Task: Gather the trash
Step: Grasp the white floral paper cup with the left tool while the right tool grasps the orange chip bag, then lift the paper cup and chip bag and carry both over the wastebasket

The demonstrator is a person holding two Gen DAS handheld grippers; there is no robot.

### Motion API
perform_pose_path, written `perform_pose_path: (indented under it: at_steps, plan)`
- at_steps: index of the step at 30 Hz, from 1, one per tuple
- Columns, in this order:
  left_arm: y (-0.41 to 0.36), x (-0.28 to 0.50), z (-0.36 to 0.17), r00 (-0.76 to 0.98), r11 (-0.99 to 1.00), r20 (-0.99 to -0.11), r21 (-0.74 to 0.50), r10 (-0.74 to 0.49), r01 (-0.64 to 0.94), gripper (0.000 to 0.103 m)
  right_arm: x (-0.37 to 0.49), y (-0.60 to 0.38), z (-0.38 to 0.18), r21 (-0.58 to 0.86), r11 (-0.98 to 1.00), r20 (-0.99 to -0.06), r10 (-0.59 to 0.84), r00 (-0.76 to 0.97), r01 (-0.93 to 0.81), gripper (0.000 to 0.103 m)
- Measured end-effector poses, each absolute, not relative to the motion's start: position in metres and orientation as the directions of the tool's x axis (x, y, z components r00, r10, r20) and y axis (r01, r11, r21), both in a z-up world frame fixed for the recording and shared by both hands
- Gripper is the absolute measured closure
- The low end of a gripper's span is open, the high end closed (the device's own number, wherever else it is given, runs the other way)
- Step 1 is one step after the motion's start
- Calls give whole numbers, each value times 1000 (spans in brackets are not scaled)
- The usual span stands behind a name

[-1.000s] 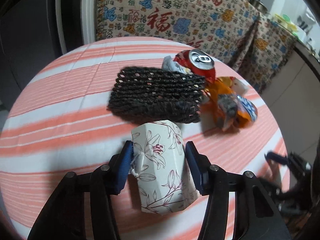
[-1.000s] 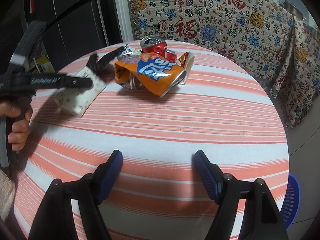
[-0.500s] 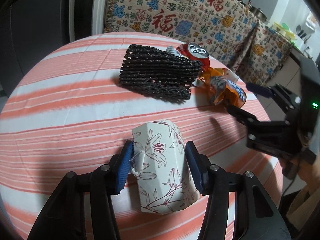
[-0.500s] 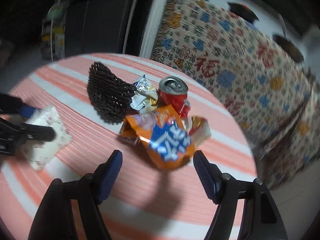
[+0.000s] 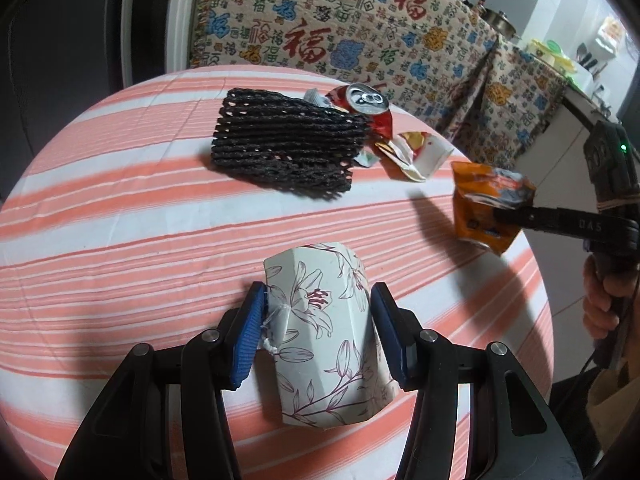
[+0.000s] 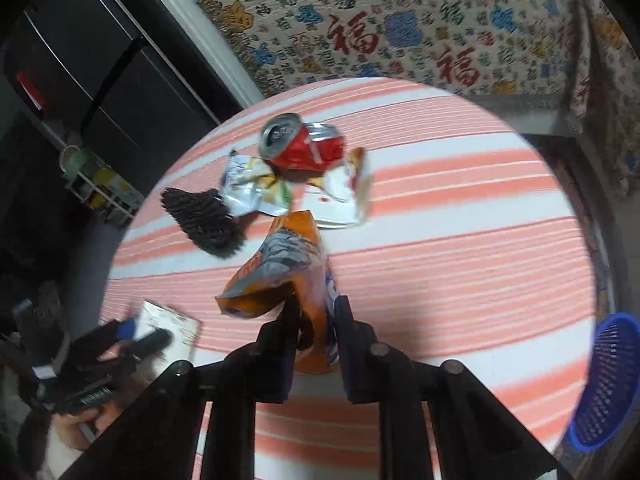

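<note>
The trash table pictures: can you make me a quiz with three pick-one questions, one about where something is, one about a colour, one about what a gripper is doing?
1. Where is the blue basket?
A. On the table
B. Past the table's edge, lower down
C. In the left gripper

2. What colour is the crushed can?
A. Red
B. Green
C. Purple

3. What is the right gripper doing?
A. Open over the can
B. Shut on the orange chip bag
C. Resting empty on the table

Answers:
1 B, the right wrist view shows it beyond the striped table edge.
2 A, its body is red with a silver top.
3 B, the orange chip bag is pinched between the gripper's fingers, lifted off the cloth.
</note>
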State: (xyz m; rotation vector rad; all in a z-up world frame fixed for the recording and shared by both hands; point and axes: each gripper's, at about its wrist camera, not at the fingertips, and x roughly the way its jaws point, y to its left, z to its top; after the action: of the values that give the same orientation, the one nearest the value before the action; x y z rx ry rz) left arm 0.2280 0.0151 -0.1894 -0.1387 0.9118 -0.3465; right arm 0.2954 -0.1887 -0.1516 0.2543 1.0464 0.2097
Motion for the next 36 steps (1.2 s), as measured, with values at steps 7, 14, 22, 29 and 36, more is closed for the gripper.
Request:
perform_pose_path:
  at_steps: [7,14,22,29,36]
  plan:
    - [4,221,-188,555,937,-757,-241,-345,253,44,269,-199,-153,218,974,-825,214,523,-55,79]
    - [9,212,-185,553,938,-760,-247,-342,242,35,243,-191,-145,76,990,-827,128,548,-117,67]
    - [19,207,-189,535,936,-769,-261,-350,236,35,219,-173,-139,-30,979,-845,83,528,-201,64]
    - [16,205,-185,541,928,-756,-266,-368,260,35,180,-169,-137,-5,966,-842,136,522,-259,57]
    - [9,205,-188,539,933,-769,-213,-343,289,34,173,-161,-132,12,950,-822,187,538,-311,52]
